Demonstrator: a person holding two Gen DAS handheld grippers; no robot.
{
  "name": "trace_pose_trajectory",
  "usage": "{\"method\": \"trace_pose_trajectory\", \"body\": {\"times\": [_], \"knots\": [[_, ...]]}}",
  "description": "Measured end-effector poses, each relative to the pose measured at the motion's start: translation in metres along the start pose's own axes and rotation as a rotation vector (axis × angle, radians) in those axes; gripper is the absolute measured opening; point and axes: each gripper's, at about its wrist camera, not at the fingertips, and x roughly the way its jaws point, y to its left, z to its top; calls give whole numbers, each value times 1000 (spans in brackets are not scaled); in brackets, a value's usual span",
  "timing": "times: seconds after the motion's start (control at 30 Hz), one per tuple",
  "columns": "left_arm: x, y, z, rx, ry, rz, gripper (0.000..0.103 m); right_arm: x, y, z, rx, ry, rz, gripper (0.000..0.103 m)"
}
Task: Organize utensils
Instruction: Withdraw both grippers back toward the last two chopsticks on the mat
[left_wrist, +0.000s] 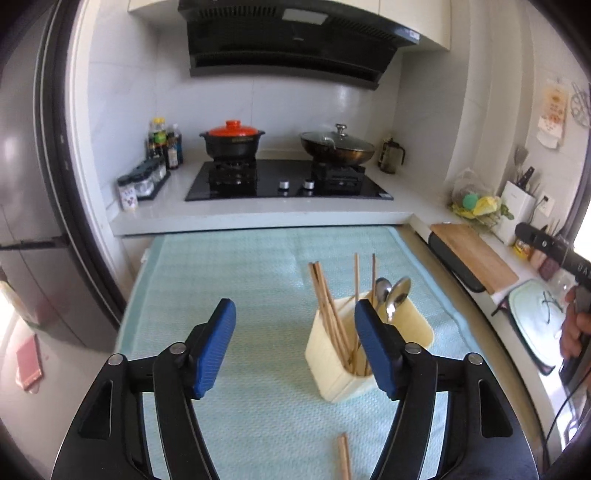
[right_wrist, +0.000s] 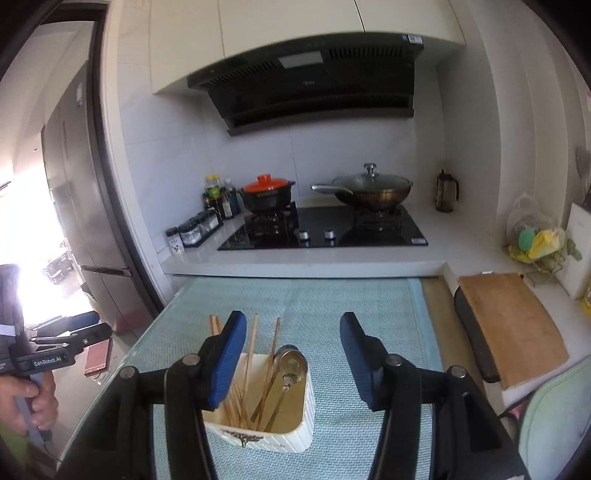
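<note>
Left gripper (left_wrist: 293, 347): jaws standing wide apart w/ nothing between them. Right gripper (right_wrist: 293, 360): jaws also open, holding nothing.

The cream holder (left_wrist: 369, 350) is sitting just ahead on the green mat (left_wrist: 240, 266), w/ chopsticks (left_wrist: 328, 306) and two spoons (left_wrist: 393, 295) standing in it. One more pair of chopsticks (left_wrist: 344, 458) is lying flat on the mat, near the left gripper's base.

So most of the sorting is looking done, I think. Next move is prob picking up that last pair & dropping it in w/ the others.

Plenty of open mat on the left. On the right, the surface edge and a wooden board (right_wrist: 513, 325) are waiting close by.
</note>
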Motion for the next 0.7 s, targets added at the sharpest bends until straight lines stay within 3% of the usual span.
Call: {"method": "trace_pose_trajectory", "body": {"times": [0.13, 0.27, 0.4, 0.5, 0.6, 0.7], "knots": [[-64, 8, -51, 67, -22, 36, 80, -68, 18, -24, -76, -47, 15, 57], [-88, 4, -120, 103, 29, 62, 82, -104, 34, -81, -106, -28, 27, 57], [-83, -8, -192, 63, 99, 78, 82, -114, 50, -160, -106, 12, -7, 57], [-69, -15, -234, -31, 152, 16, 82, -108, 62, -220, -76, 65, -13, 57], [-51, -21, -260, -91, 199, 1, 82, -97, 70, -272, -28, 145, -36, 57], [-29, -32, -268, -66, 240, -29, 82, -88, 69, -305, 26, 223, -13, 57]]}}
